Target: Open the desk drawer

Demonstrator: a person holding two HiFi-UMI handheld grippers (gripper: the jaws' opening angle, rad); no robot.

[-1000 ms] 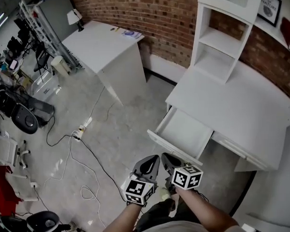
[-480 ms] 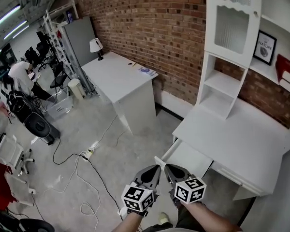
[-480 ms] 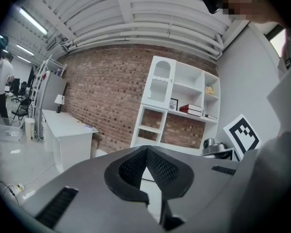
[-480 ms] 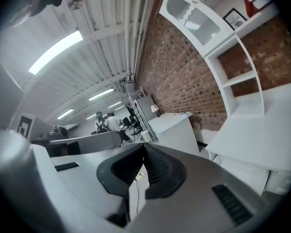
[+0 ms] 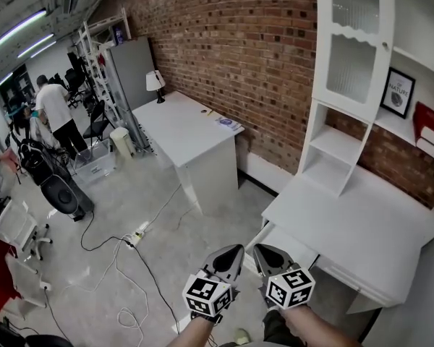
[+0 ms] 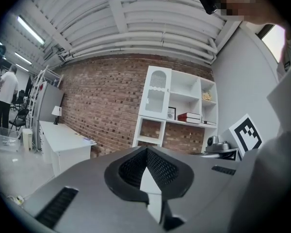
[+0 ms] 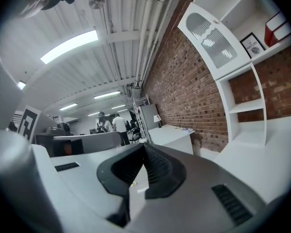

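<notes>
The white desk (image 5: 362,223) with a tall hutch (image 5: 347,85) stands at the right against the brick wall. Its drawer (image 5: 295,244) is pulled out on the left side, and my grippers partly hide it. Both grippers are held up side by side at the bottom of the head view, in the air in front of the drawer and touching nothing. My left gripper (image 5: 234,250) (image 6: 146,150) is shut with nothing in it. My right gripper (image 5: 260,251) (image 7: 144,147) is shut and empty too, with the marker cubes facing me.
A second white desk (image 5: 184,129) stands further along the brick wall. Cables and a power strip (image 5: 136,236) lie on the concrete floor to the left. A person (image 5: 56,110) stands at the far left among chairs and black equipment (image 5: 58,192).
Both grippers have risen from just in front of the open drawer. The head view has tilted up, so more of the wall and room shows and less of the drawer.
</notes>
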